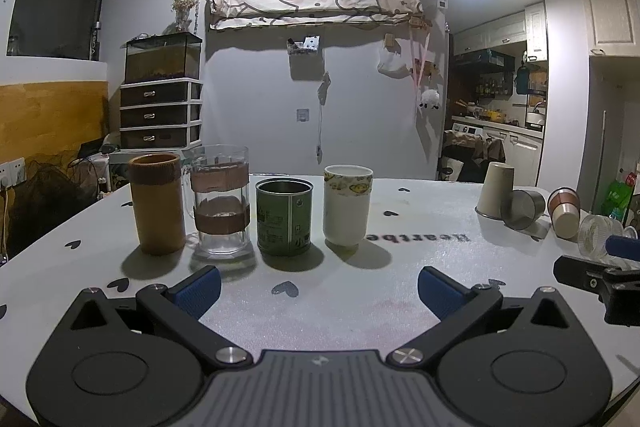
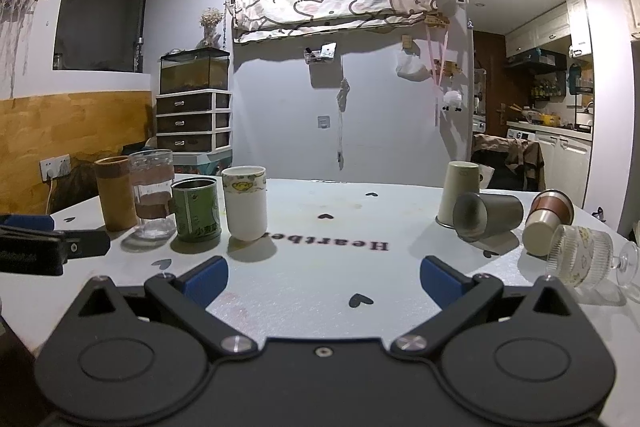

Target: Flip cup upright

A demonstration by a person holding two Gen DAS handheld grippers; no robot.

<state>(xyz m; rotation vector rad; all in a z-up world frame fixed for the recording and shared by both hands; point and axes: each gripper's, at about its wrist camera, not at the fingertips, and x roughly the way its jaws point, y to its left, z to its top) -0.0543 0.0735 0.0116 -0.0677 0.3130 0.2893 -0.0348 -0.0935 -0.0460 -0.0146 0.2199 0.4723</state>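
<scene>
Several cups stand upright in a row at the left: a brown sleeved cup (image 1: 157, 203), a clear glass mug (image 1: 221, 199), a green tin (image 1: 284, 217) and a white cup (image 1: 347, 203). At the right, a beige cup (image 2: 460, 193) stands upside down, and a grey metal cup (image 2: 486, 215), a copper-banded cup (image 2: 546, 223) and a ribbed stemmed glass (image 2: 580, 255) lie on their sides. My left gripper (image 1: 318, 291) is open and empty before the row. My right gripper (image 2: 324, 281) is open and empty, left of the fallen cups.
The white table (image 2: 320, 291) has black heart marks and printed lettering (image 2: 332, 241). Each gripper shows at the edge of the other's view (image 1: 596, 275) (image 2: 40, 243). A drawer unit (image 1: 160, 115) and a kitchen stand beyond the table.
</scene>
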